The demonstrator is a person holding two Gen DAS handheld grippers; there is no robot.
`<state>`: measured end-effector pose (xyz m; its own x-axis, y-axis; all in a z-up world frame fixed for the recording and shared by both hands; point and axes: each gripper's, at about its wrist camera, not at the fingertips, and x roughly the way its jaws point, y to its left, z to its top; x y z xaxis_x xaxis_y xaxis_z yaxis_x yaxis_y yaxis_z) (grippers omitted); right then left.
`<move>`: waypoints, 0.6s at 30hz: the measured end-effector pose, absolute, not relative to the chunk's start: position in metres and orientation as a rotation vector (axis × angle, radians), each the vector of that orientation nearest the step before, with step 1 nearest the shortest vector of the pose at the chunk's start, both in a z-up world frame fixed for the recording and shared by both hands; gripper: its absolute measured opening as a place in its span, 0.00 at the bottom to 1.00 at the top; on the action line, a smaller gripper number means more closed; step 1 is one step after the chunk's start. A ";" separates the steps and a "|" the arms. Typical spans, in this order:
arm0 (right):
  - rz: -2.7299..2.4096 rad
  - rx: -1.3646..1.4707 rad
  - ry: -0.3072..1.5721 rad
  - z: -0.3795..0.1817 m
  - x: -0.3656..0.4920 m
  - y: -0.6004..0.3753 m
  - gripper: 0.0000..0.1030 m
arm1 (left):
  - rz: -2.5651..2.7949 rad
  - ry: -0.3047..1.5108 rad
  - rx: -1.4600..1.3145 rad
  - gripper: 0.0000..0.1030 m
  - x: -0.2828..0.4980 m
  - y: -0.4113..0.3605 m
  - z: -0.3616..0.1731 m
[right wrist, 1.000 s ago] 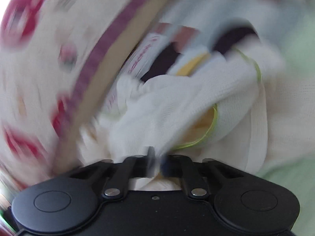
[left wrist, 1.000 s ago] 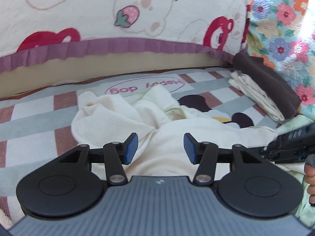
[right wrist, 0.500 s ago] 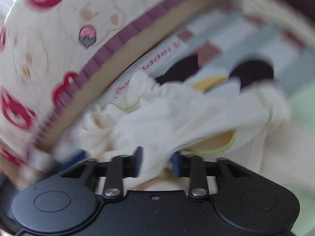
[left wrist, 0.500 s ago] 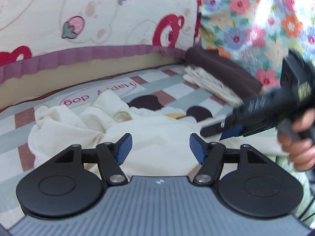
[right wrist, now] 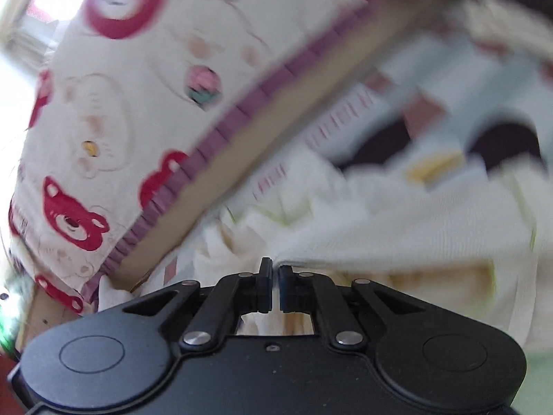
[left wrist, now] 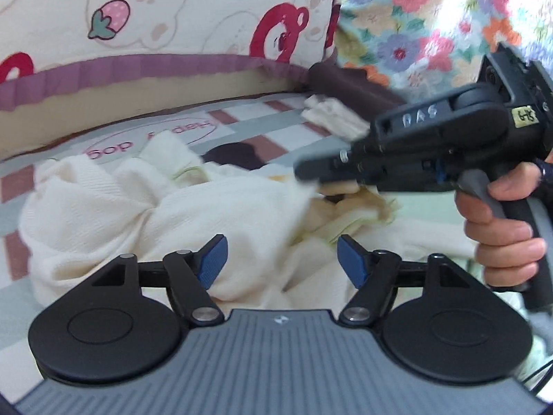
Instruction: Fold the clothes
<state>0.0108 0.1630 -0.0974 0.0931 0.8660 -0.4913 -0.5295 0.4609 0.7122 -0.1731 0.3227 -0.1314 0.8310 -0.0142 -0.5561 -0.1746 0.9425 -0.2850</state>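
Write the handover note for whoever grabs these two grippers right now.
Left gripper: jaws have just been opening, nothing pinched, poised over the cream garment.
Right gripper: jaws have just closed; it looks shut on an edge of the garment, held by a hand.
Garment lies crumpled on the checked mat. Folded clothes sit at the back, beside the pillow.
Done: no fold visible. Left: spread flat, fold, stack.

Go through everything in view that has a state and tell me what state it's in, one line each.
Cream garment: crumpled, unfolded, one edge lifted.
Left gripper: open, jaws just widened, hovering over the garment, pads not pressing it.
Right gripper: just closed, shut on the garment's edge.
Folded cream cloth: folded, lying at the back.
Dark brown cloth: folded, beside the cream cloth.
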 end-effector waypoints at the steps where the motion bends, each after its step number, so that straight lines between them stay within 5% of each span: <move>1: 1.111 0.412 1.005 -0.091 0.011 0.163 0.06 | 0.096 0.584 -0.343 0.73 -0.169 0.324 -0.131; 7: 1.366 0.517 0.992 -0.064 0.003 0.175 0.06 | 0.270 0.602 -0.346 0.71 -0.151 0.341 -0.128; 8: 1.399 0.522 0.998 -0.060 0.000 0.177 0.06 | 0.306 0.591 -0.356 0.51 -0.155 0.347 -0.125; 9: 1.428 0.518 1.002 -0.056 -0.002 0.179 0.06 | 0.342 0.580 -0.365 0.14 -0.159 0.352 -0.122; 10: 1.447 0.497 1.003 -0.052 -0.003 0.180 0.06 | 0.385 0.578 -0.370 0.02 -0.164 0.360 -0.117; 18: 1.343 0.205 0.962 -0.047 0.005 0.182 0.10 | 0.981 0.431 -0.381 0.03 -0.283 0.435 -0.043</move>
<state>0.0046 0.1823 -0.0472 -0.0773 0.8812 -0.4663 -0.7256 0.2711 0.6325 -0.2826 0.4352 -0.0431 0.4854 0.7091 -0.5115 -0.8564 0.5035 -0.1147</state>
